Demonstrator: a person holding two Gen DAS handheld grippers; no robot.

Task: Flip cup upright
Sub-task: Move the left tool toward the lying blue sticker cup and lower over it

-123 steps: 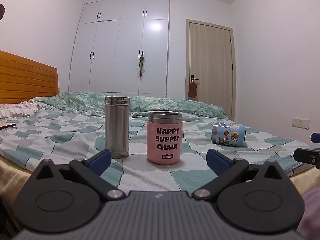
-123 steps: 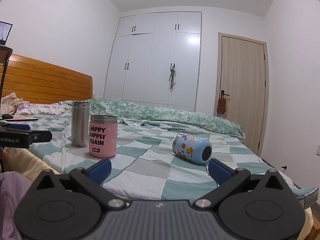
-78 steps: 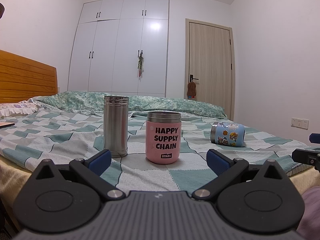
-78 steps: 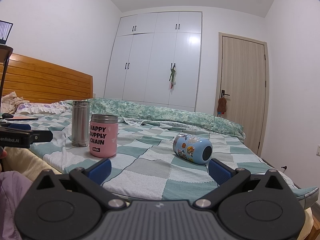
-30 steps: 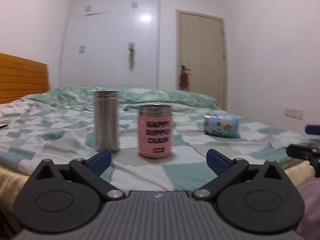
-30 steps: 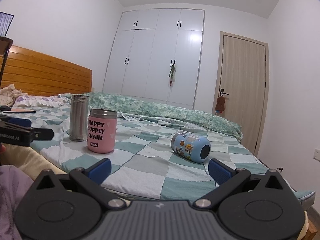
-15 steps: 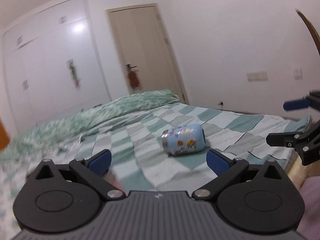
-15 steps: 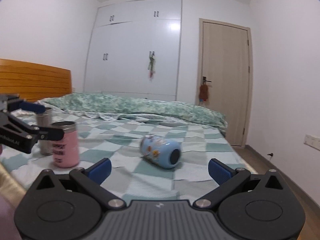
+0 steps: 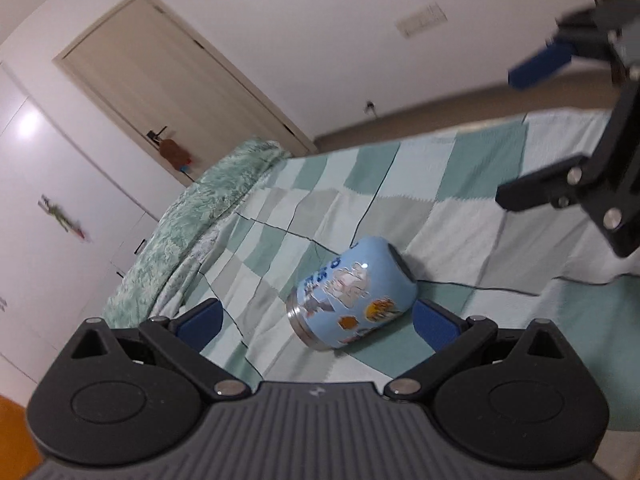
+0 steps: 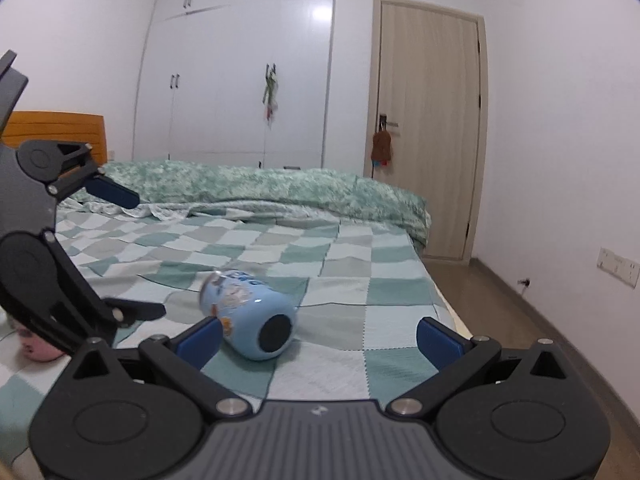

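A light blue cup (image 9: 352,292) with cartoon stickers lies on its side on the checked bedspread (image 9: 460,208), its steel rim toward the left gripper and its dark base away from it. My left gripper (image 9: 316,322) is open, tilted, and the cup lies just ahead between its blue pads. In the right wrist view the cup (image 10: 250,316) lies with its dark base facing the camera. My right gripper (image 10: 318,338) is open and empty, the cup by its left pad. The left gripper (image 10: 116,256) also shows at the left of the right wrist view.
A pink cup (image 10: 38,350) peeks out behind the left gripper at the far left. A rumpled green quilt (image 10: 260,194) lies along the far side of the bed. The bed's right edge drops to the floor (image 10: 520,312) near a door (image 10: 430,128).
Both grippers have moved in toward the blue cup. The left gripper swung right and tilted, so the steel and pink cups left its view. Both stay open.
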